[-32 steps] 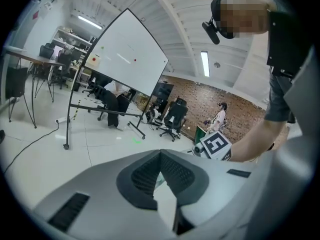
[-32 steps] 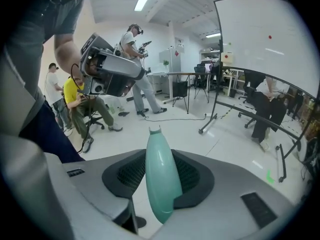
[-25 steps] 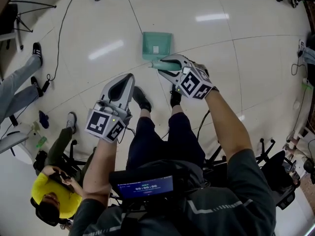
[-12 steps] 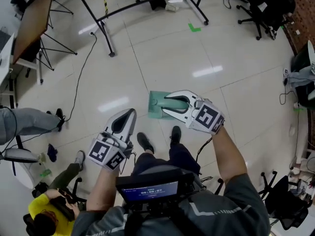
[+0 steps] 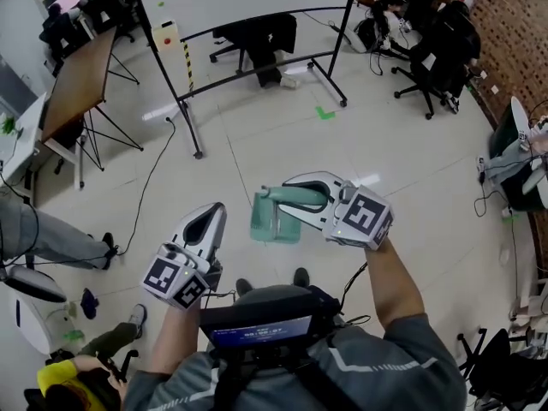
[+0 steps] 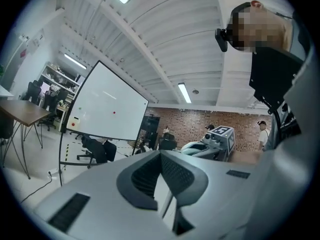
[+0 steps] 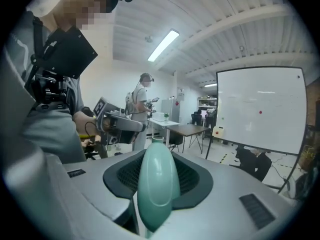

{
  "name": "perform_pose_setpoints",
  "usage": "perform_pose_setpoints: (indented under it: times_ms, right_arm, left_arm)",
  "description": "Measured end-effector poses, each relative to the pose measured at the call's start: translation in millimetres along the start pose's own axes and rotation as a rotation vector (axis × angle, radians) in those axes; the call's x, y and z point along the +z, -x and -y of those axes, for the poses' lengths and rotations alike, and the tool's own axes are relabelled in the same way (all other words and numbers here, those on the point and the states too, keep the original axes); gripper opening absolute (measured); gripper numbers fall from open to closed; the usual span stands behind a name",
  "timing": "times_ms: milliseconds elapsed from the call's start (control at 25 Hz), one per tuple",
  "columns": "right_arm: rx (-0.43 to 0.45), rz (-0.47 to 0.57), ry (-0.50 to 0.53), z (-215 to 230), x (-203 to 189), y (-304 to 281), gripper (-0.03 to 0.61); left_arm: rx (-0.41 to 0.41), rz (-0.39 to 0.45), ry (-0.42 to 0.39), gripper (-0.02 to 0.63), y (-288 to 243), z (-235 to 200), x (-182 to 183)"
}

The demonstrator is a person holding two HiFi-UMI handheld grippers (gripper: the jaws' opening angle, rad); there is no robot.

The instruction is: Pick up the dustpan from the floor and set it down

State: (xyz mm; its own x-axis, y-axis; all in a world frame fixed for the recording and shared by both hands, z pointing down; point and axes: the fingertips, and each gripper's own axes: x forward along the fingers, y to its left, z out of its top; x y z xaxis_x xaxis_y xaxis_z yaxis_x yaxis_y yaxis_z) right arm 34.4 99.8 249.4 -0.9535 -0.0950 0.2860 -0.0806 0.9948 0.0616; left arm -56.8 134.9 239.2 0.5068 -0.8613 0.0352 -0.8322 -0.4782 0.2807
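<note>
The green dustpan (image 5: 274,219) hangs in the air above the pale tiled floor (image 5: 282,135), its pan to the left of my right gripper (image 5: 300,197). That gripper is shut on the dustpan's rounded handle (image 7: 158,186), which fills the gap between the dark pads in the right gripper view. My left gripper (image 5: 205,225) is held up at the lower left, apart from the dustpan. Its jaws are shut with nothing between them, as the left gripper view (image 6: 161,156) also shows. The right gripper (image 6: 216,138) appears beyond it.
A whiteboard on a wheeled frame (image 5: 248,7) stands ahead. A wooden table (image 5: 81,71) is at the left and office chairs (image 5: 441,45) at the right. A seated person's legs (image 5: 38,229) reach in from the left. A cable (image 5: 141,191) trails over the floor.
Both grippers have risen. The dustpan has come up off the floor in the right gripper, and the head view has tilted up to take in more of the room.
</note>
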Motion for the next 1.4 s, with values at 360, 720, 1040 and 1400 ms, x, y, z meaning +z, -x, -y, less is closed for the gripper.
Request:
perform_pose_setpoints:
  times_ms: [360, 720, 1040, 1400]
  right_arm:
    - [0.003, -0.003, 0.006, -1, 9, 5, 0.163]
    - [0.004, 0.006, -0.005, 0, 15, -8, 0.161]
    - [-0.007, 0.010, -0.011, 10, 25, -54, 0.160]
    - [-0.062, 0.009, -0.023, 45, 31, -104, 0.160]
  left_arm:
    - [-0.021, -0.011, -0.038, 0.023, -3, 10, 10]
    - [0.018, -0.013, -0.022, 0.025, 3, -17, 7]
    - [-0.030, 0.004, 0.014, 0.026, 24, -66, 12]
    - [-0.095, 0.007, -0.006, 0.026, 26, -118, 33]
